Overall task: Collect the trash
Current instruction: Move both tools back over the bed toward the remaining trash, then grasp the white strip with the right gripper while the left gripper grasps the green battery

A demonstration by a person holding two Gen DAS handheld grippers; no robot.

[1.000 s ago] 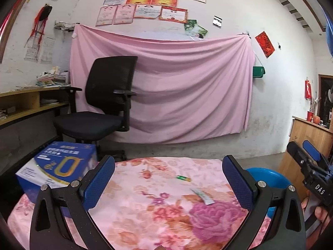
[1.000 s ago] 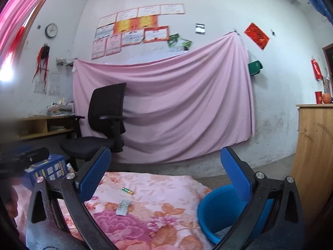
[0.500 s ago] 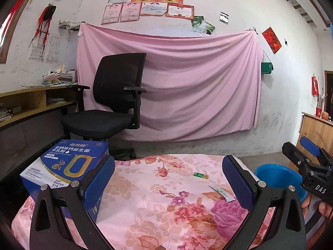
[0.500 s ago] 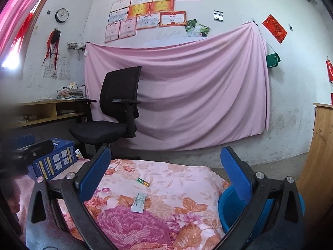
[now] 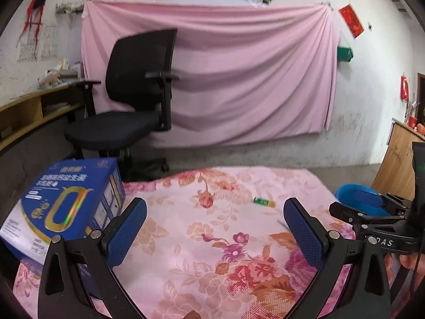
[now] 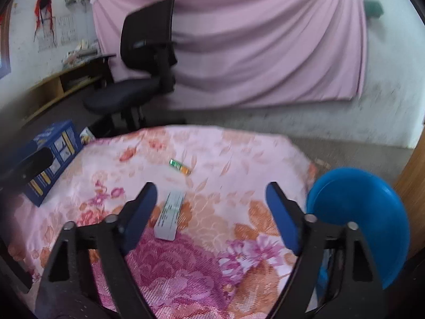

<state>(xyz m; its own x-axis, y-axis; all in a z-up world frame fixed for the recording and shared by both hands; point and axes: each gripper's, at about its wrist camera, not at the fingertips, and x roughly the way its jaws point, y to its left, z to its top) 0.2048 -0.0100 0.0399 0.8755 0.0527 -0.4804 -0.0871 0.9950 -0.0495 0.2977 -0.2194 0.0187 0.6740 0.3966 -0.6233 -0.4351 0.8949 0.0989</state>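
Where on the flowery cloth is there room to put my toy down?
Bare cloth between the blue box and the flat white packet, and between the green stick and the blue bin. It's crowded around the packet, beside the right gripper.

Black office chair (image 5: 132,90) before a pink wall drape (image 5: 239,66); blue carton (image 5: 66,202) on floral cloth (image 5: 212,252).

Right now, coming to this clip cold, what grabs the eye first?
The pink floral tablecloth fills both views, with a pale flat packet and a small green-and-orange wrapper lying apart on it. A blue bin sits off its right edge, a blue carton at its left. Both grippers' jaws stand open, empty.
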